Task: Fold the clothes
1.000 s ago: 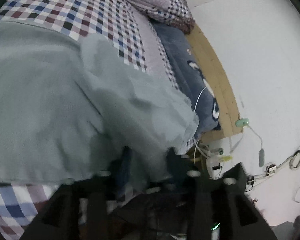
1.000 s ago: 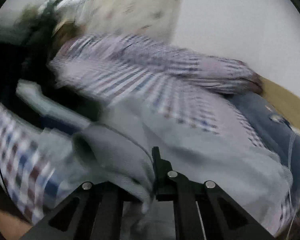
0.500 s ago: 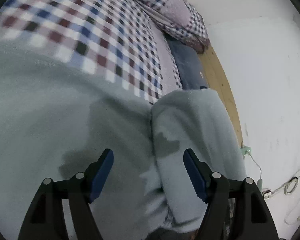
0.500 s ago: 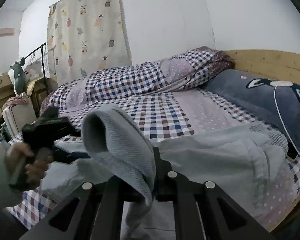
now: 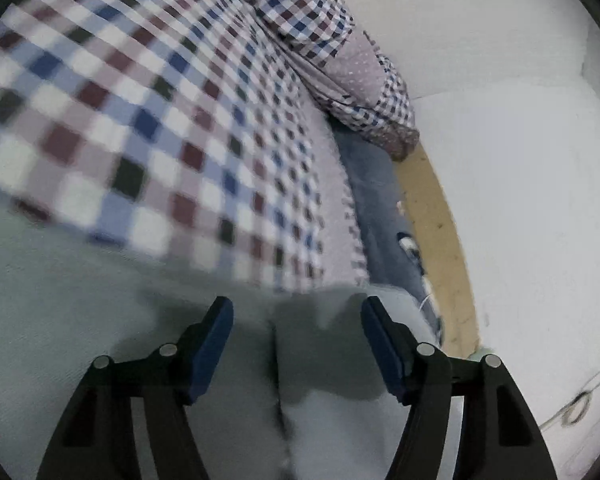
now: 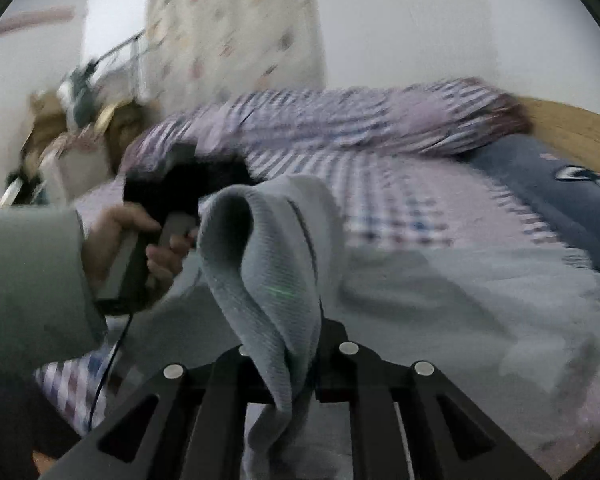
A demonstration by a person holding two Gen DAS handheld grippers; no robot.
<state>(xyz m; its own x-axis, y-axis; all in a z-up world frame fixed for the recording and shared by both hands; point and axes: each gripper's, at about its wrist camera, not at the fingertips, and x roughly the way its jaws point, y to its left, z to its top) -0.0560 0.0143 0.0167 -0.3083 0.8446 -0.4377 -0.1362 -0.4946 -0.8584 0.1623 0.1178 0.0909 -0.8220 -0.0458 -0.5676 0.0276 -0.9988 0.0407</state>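
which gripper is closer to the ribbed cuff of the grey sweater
Right. The right gripper is clamped on the ribbed cuff; the left gripper hangs open over the sweater's body, apart from it.

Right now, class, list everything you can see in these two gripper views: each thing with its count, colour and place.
garment: one, pale grey-green, spread on the bed, one fold lifted
bedsheet: one, blue, maroon and white check, covering the bed
quilt: one, checked with dotted pink patches, bunched at the far side of the bed
blanket: one, dark blue with a white print, beside the headboard
headboard: one, light wood, against the wall
curtain: one, cream with small prints, on the far wall
left gripper: one, black with blue pads, open above the garment
right gripper: one, black, shut on the garment's lifted fold
hand: one, holding the left gripper's handle
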